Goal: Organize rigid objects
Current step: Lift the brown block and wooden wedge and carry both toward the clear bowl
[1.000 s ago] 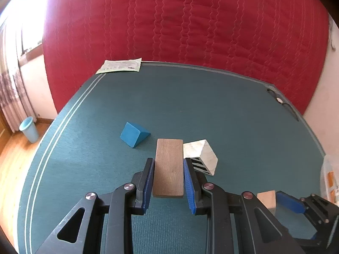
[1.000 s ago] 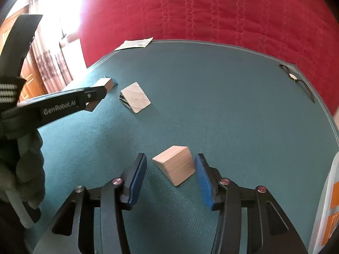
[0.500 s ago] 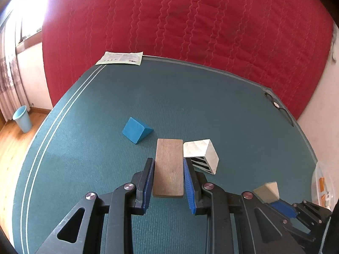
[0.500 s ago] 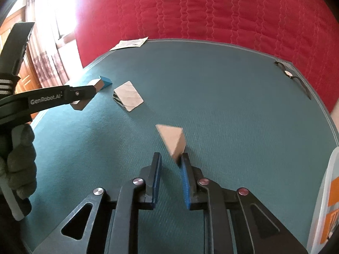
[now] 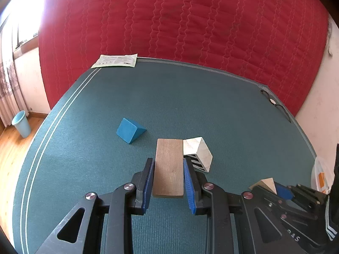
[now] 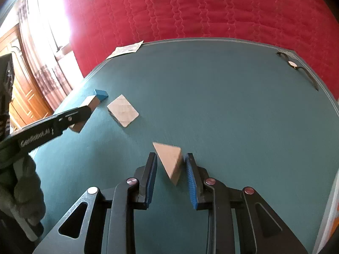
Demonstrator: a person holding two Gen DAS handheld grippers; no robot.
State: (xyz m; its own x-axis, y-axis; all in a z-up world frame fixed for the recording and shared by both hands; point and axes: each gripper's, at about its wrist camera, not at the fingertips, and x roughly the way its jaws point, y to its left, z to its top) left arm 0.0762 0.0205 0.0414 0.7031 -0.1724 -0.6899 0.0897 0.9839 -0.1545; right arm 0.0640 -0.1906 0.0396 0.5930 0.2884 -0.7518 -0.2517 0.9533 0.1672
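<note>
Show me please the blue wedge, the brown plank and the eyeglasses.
blue wedge (image 5: 127, 131): left wrist view, its square face.
brown plank (image 5: 169, 165): left wrist view, middle of its top face.
eyeglasses (image 6: 293, 64): right wrist view, its pale lens.

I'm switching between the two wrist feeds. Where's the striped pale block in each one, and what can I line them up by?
Left wrist: striped block sits just right of centre, right of the brown plank in the left gripper.
Right wrist: striped block lies upper left, right of the left gripper's tip.
Shared landmark: the blue wedge, left of the striped block in both.
</note>
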